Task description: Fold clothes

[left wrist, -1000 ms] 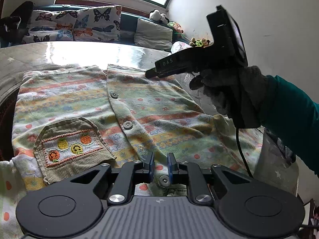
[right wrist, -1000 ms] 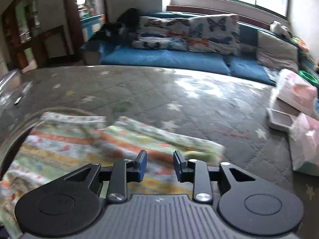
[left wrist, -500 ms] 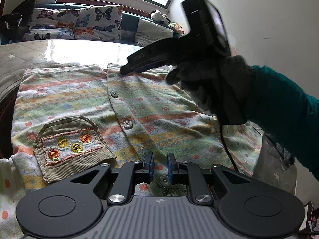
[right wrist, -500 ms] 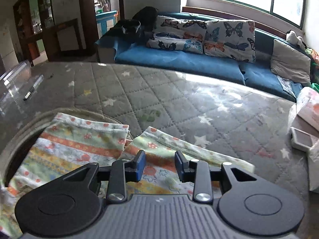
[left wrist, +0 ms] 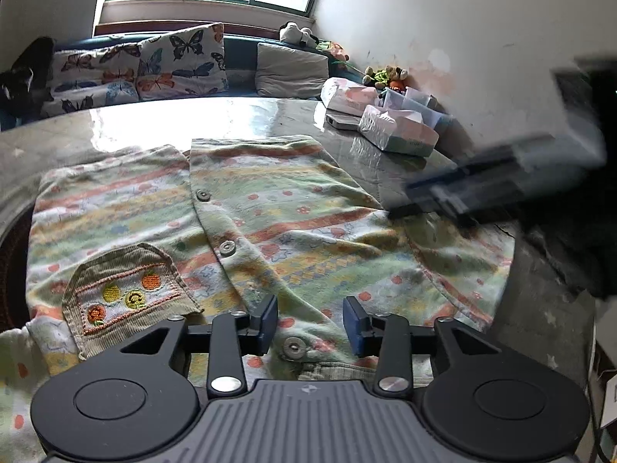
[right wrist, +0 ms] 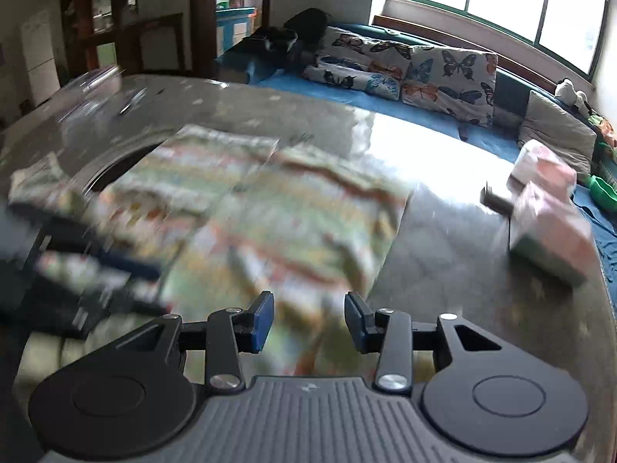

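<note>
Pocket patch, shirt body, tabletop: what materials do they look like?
Pocket patch: looks like olive corduroy, with fine ribs and embroidered fruit motifs in a stitched band.
Shirt: soft printed woven or flannel-like cotton, matte, wrinkling easily; the weave is too fine to tell.
Tabletop: quilted star-print cloth, probably under a clear glossy sheet, judging by the strong window glare.

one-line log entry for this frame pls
phase: pre-grasp | left tool: open, over shirt placket | right tool: open, blurred, near shirt's right edge | shirt: flat, unfolded

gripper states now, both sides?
Left gripper: open, holding nothing, over the shirt.
Right gripper: open, holding nothing.
</note>
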`<state>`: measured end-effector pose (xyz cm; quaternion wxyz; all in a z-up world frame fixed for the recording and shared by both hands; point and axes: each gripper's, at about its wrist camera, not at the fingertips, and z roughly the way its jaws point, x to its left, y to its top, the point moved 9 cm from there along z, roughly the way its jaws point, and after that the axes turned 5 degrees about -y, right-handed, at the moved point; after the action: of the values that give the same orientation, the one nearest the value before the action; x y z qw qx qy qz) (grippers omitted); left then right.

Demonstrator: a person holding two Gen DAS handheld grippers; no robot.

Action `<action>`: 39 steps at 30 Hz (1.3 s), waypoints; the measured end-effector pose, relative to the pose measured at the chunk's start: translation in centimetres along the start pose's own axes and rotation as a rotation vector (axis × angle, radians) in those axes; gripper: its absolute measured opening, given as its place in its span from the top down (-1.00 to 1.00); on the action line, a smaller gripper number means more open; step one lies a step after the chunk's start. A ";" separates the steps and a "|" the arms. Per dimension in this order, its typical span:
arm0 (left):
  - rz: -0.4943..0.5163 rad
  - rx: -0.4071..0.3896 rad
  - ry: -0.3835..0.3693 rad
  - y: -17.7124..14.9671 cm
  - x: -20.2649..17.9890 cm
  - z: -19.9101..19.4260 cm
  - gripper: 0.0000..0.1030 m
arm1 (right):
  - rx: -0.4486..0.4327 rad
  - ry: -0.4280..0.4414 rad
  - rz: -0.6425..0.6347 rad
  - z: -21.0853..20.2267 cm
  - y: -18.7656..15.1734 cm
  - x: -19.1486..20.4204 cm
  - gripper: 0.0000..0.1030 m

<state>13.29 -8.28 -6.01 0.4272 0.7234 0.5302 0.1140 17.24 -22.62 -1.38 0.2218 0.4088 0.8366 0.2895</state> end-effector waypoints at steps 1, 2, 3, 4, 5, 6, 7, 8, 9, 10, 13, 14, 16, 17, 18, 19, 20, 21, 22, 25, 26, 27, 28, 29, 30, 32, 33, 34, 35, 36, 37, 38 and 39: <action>0.009 -0.002 0.000 0.0 -0.3 -0.1 0.20 | -0.001 0.009 -0.004 -0.6 -0.9 0.5 0.21; 0.022 -0.003 0.001 0.1 -0.7 -0.2 0.18 | -0.002 0.018 -0.007 -1.2 -1.6 1.1 0.21; 0.038 0.000 0.000 0.0 -1.2 -0.3 0.18 | -0.002 0.025 -0.010 -1.5 -2.1 1.5 0.20; 0.056 0.002 -0.001 -0.1 -1.7 -0.3 0.18 | -0.002 0.035 -0.020 -1.9 -2.9 2.2 0.20; 0.074 0.005 -0.002 -0.2 -2.2 -0.2 0.18 | -0.001 0.041 -0.028 -2.2 -3.6 2.7 0.20; 0.091 0.008 -0.004 -0.3 -2.7 -0.2 0.18 | 0.001 0.043 -0.035 -2.4 -4.2 3.2 0.20; 0.109 0.011 -0.005 -0.4 -3.2 -0.2 0.17 | 0.003 0.043 -0.040 -2.6 -4.7 3.6 0.20; 0.127 0.014 -0.006 -0.5 -3.7 -0.2 0.17 | 0.005 0.042 -0.042 -2.7 -5.1 3.8 0.20; 0.145 0.017 -0.007 -0.6 -4.2 -0.2 0.17 | 0.007 0.042 -0.047 -2.9 -5.7 4.0 0.19; 0.162 0.020 -0.009 -0.7 -4.7 -0.2 0.17 | 0.009 0.038 -0.058 -3.1 -6.2 4.1 0.19; 0.226 0.036 -0.012 -1.6 -5.7 -0.2 0.15 | 0.007 0.016 -0.072 -3.6 -6.7 3.9 0.16; 0.239 0.041 -0.011 -1.8 -5.9 -0.2 0.15 | 0.001 0.006 -0.065 -3.8 -6.6 3.6 0.16; 0.262 0.052 -0.007 -2.3 -6.1 -0.2 0.14 | -0.012 -0.003 -0.042 -4.1 -6.2 3.0 0.16; 0.266 0.054 -0.007 -2.5 -6.1 -0.3 0.13 | -0.018 -0.002 -0.031 -4.1 -6.0 2.9 0.16; 0.268 0.053 -0.009 -2.5 -6.2 -0.5 0.11 | -0.022 -0.001 -0.020 -4.0 -5.9 2.7 0.15; 0.269 0.051 -0.012 -2.5 -6.2 -0.6 0.08 | -0.026 0.000 -0.009 -3.8 -5.8 2.6 0.15; 0.274 0.050 -0.016 -2.6 -6.3 -0.7 0.05 | -0.020 0.003 -0.003 -3.4 -5.9 2.6 0.15; 0.283 0.053 -0.019 -2.7 -6.5 -0.8 0.05 | -0.008 0.000 -0.002 -3.1 -6.2 2.6 0.15; 0.298 0.059 -0.020 -2.8 -6.7 -0.8 0.05 | 0.005 -0.006 -0.003 -2.7 -6.5 2.5 0.15; 0.346 0.077 -0.021 -3.4 -6.9 -1.0 0.05 | 0.013 -0.027 0.017 -2.7 -6.9 1.6 0.11; 0.359 0.080 -0.024 -3.5 -7.0 -1.1 0.05 | 0.016 -0.031 0.026 -2.7 -7.0 1.3 0.08; 0.367 0.083 -0.026 -3.6 -7.0 -1.1 0.05 | 0.019 -0.035 0.036 -2.8 -7.1 1.0 0.05; 0.373 0.087 -0.028 -3.7 -7.0 -1.1 0.05 | 0.019 -0.035 0.043 -2.8 -7.2 0.9 0.05; 0.374 0.088 -0.029 -3.6 -7.1 -1.2 0.05 | 0.014 -0.030 0.050 -3.0 -7.2 0.8 0.05; 0.371 0.087 -0.029 -3.5 -7.1 -1.2 0.05 | 0.009 -0.025 0.056 -3.2 -7.2 0.8 0.05; 0.354 0.072 -0.042 -3.0 -7.2 -1.6 0.02 | -0.014 -0.002 0.094 -3.8 -7.0 0.3 0.04; 0.344 0.058 -0.052 -2.6 -7.4 -1.9 -0.01 | -0.022 -0.015 0.119 -4.1 -7.0 -0.6 0.03; 0.338 0.046 -0.056 -2.3 -7.5 -2.0 -0.09 | -0.030 -0.037 0.142 -4.3 -7.0 -1.6 0.03; 0.333 0.036 -0.056 -2.1 -7.6 -2.1 -0.18 | -0.038 -0.059 0.166 -4.6 -7.1 -2.6 0.03; 0.329 0.026 -0.057 -1.8 -7.7 -2.2 -0.21 | -0.046 -0.081 0.190 -4.9 -7.1 -3.6 0.02; 0.325 0.019 -0.054 -1.6 -7.8 -2.1 -0.26 | -0.054 -0.103 0.213 -5.1 -7.2 -4.6 0.02; 0.321 0.014 -0.051 -1.4 -7.8 -2.1 -0.35 | -0.057 -0.135 0.240 -5.2 -7.5 -5.9 0.02; 0.313 0.010 -0.046 -1.3 -7.8 -2.0 -0.39 | -0.059 -0.169 0.268 -5.2 -7.8 -7.4 0.02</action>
<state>7.95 -13.95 -3.53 0.4126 0.8019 0.4015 0.1598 13.90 -34.06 -1.73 0.2627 0.5331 0.7440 0.3053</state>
